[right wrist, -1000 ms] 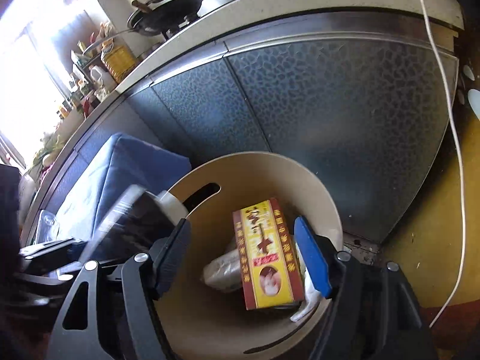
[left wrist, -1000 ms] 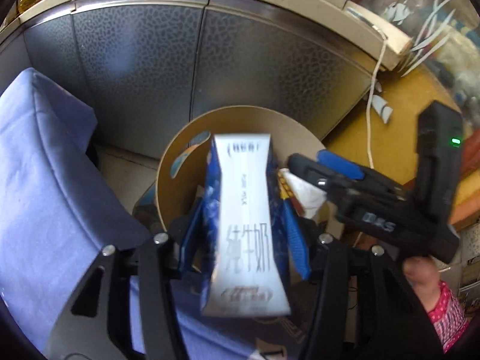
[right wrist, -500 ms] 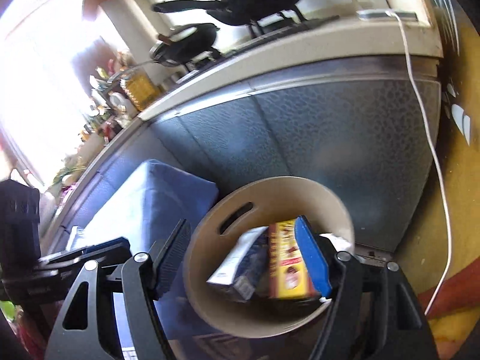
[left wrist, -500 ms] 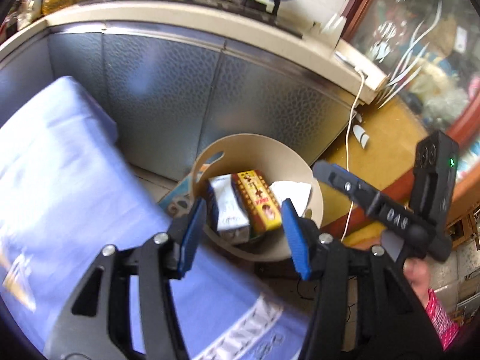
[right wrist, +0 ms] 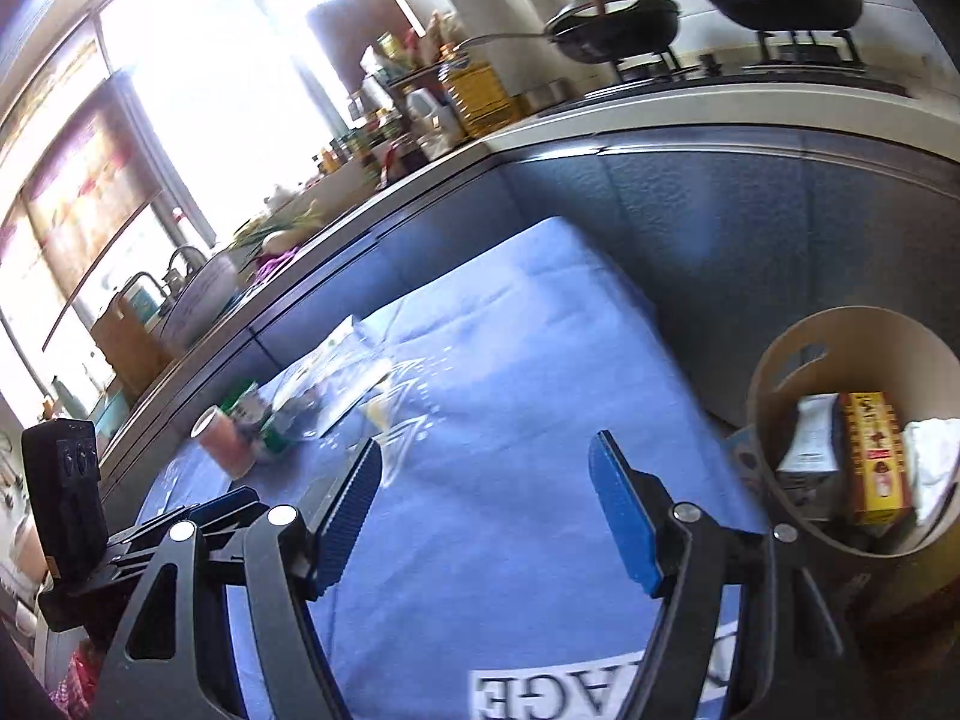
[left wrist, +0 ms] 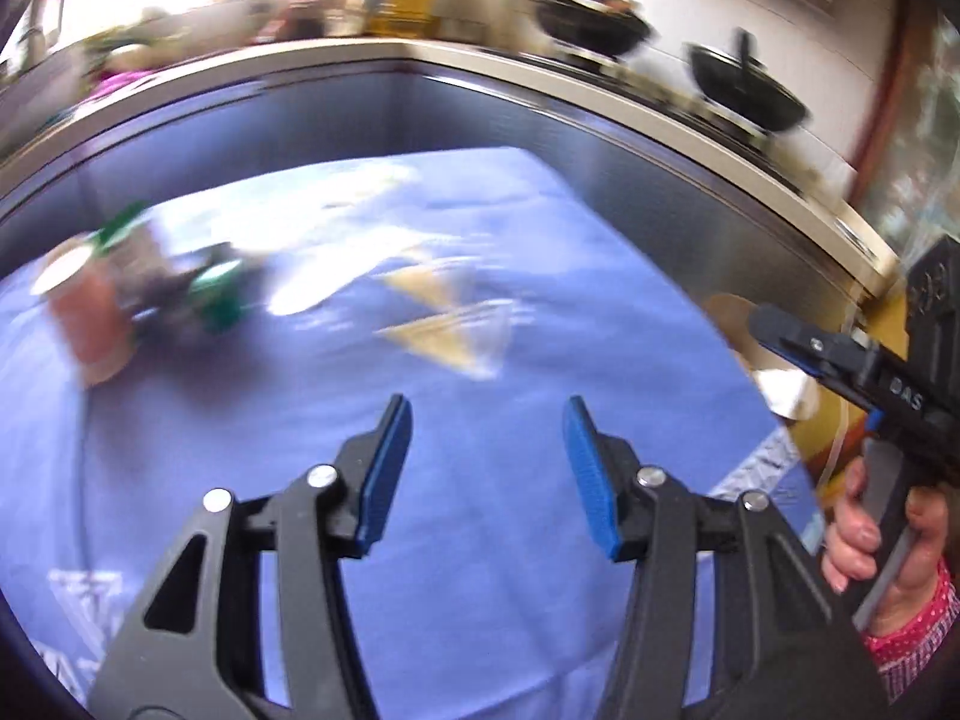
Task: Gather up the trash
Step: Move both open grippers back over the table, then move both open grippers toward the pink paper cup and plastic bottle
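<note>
Home kitchen; pans (right wrist: 612,24) on stove (right wrist: 750,75); countertop (right wrist: 540,126).

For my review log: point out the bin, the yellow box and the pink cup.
bin (right wrist: 780,354), right wrist view, inner wall.
yellow box (right wrist: 873,456), right wrist view, front face.
pink cup (right wrist: 225,447), right wrist view, side.

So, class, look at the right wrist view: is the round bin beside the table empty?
No: the bin already holds a yellow box, a milk carton and white paper.

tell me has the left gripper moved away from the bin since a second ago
Yes. The left gripper, open and empty, has swung left and back from the bin, which now sits at the right edge of its view, and faces the blue cloth.
</note>
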Action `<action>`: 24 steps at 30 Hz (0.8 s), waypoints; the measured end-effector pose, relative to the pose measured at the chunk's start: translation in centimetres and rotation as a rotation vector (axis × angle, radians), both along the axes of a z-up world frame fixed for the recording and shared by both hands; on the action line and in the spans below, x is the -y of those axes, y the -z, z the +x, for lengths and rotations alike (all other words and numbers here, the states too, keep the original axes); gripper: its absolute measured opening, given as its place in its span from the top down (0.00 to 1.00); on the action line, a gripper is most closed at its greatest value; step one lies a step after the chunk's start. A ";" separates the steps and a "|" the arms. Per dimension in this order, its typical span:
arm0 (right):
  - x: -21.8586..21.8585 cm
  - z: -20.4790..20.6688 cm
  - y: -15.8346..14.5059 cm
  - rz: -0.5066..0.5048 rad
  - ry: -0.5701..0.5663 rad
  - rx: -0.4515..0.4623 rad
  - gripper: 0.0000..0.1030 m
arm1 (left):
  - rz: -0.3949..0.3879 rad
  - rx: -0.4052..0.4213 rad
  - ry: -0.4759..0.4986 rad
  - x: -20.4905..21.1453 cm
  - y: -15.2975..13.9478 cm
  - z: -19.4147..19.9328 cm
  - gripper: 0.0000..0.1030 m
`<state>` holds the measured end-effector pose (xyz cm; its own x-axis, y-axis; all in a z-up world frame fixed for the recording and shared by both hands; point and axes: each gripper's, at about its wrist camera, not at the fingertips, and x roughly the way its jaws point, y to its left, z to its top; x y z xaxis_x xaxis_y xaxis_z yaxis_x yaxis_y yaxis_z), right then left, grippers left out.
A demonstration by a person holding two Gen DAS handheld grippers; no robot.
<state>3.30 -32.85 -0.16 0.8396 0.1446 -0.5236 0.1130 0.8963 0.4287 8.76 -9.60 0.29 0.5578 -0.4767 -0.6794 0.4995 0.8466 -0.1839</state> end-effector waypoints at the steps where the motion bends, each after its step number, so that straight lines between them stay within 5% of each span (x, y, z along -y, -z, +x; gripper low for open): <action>1: -1.4 0.7 0.3 0.004 -0.028 -0.010 0.31 | 0.010 0.013 -0.047 -1.9 0.2 0.1 0.51; 11: -13.8 3.8 2.5 0.049 -0.260 -0.121 0.31 | 0.055 -0.008 -0.367 -15.9 3.5 0.2 0.51; 24: -15.8 3.5 2.8 0.055 -0.275 -0.154 0.31 | -0.014 -0.035 -0.381 -18.1 5.5 -0.2 0.51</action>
<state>6.83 -17.04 -2.99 0.6766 0.3866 -0.6268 -0.0626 0.8782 0.4741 8.53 8.51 -5.21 0.6736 -0.2489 -0.6960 0.1426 0.9677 -0.2080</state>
